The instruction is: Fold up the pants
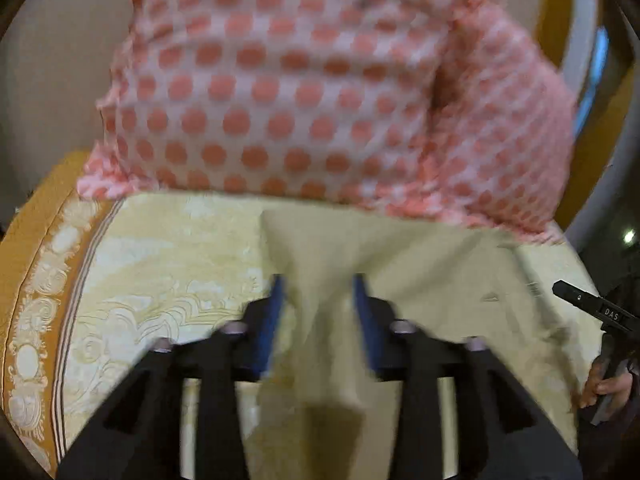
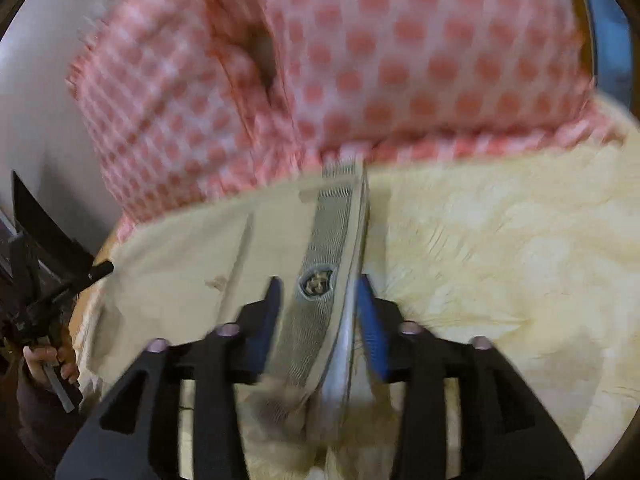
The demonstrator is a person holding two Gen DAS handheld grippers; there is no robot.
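Filling the lower half of both views is a bed with a yellow patterned bedspread (image 1: 168,248); only the left wrist view shows its orange border with pale scrollwork curving down the left edge of the frame. Across the top of both frames lie pink pillows with salmon dots (image 1: 280,80), leaning against a pale wall (image 1: 52,60) seen at upper left.

On the bedspread, below the pillows, lie the pale beige pants (image 1: 420,272), spread through the centre and right of the left wrist view and through the centre and left of the right wrist view. Their cloth is plain, lightly creased, with a stitched seam showing.

Only the right wrist view shows the waistband (image 2: 332,240): a grey mesh-textured strip with a small dark crest badge, running from the frame's centre down toward the bottom, with a bluish inner edge beside it.

The left gripper (image 1: 320,312), at bottom centre of its own view, has its blue pads set narrowly apart with a raised ridge of pants cloth between them, apparently pinched. The right gripper (image 2: 320,312) likewise has its blue pads close on either side of the waistband, apparently gripping it. Both views are motion-blurred.

Each view also catches the other gripper at the frame's edge, held in a bare hand (image 2: 48,360).
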